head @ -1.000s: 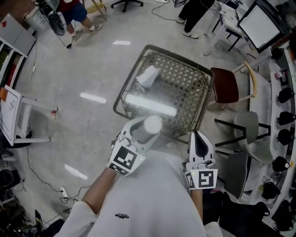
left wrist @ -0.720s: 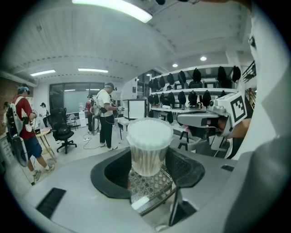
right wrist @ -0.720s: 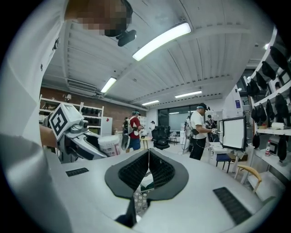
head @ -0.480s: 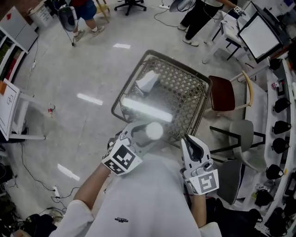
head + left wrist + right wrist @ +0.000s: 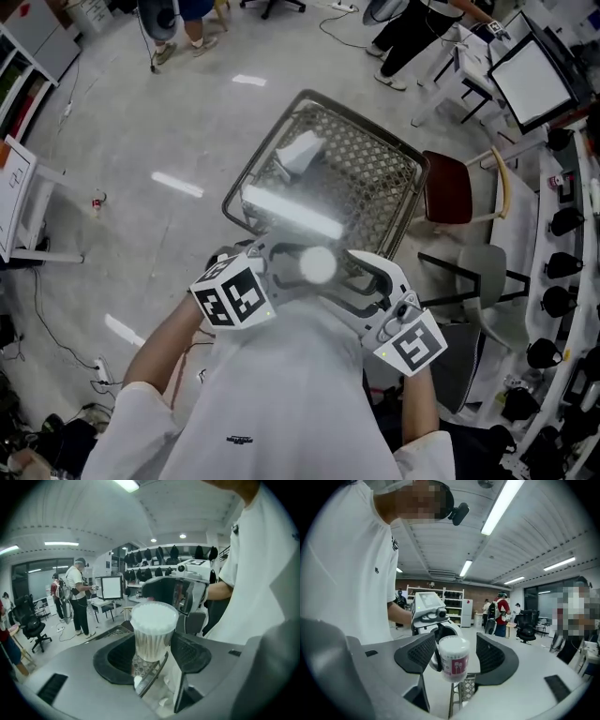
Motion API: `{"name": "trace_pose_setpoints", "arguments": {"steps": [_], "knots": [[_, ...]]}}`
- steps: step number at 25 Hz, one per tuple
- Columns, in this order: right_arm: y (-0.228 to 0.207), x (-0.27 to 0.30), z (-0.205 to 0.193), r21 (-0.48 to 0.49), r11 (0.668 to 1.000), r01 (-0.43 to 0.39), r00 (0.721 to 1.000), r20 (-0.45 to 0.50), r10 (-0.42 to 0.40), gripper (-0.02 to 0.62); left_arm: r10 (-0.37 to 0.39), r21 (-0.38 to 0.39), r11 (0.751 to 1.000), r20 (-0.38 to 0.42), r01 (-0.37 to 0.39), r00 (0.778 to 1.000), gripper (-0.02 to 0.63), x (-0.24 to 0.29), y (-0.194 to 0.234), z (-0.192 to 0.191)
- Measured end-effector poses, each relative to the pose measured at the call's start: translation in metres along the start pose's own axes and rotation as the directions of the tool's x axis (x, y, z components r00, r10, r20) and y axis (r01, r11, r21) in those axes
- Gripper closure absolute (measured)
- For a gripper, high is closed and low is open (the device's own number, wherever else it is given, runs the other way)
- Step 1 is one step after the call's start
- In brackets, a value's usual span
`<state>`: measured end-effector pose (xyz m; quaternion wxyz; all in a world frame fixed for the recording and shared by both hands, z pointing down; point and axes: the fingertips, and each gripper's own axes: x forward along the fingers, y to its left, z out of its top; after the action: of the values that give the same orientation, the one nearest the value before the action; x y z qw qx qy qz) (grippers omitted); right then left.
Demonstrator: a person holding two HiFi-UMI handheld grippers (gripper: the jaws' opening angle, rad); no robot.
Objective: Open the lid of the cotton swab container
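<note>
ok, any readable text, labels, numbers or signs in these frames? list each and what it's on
No text reads clearly.
cotton swab container: red label with swab pictures, no legible words.
white shirt: small dark print, too small to read.
marker cubes: black-and-white square patterns only, no words.

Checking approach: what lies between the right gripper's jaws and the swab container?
Only bare gaps, right gripper view; the right gripper, jaws just opened, flanks the swab container.
</note>
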<state>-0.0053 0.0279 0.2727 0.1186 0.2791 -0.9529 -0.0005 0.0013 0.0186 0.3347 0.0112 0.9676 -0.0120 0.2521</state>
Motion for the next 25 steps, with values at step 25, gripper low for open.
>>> {"name": "trace_pose_setpoints", "arguments": {"steps": [25], "knots": [[0.014, 0.020, 0.004, 0.065, 0.986, -0.156, 0.982, -0.092, 0.162, 0.359, -0.027, 0.217, 0.975, -0.110, 0.051, 0.994, 0.383, -0.002, -0.013, -0.006]]}}
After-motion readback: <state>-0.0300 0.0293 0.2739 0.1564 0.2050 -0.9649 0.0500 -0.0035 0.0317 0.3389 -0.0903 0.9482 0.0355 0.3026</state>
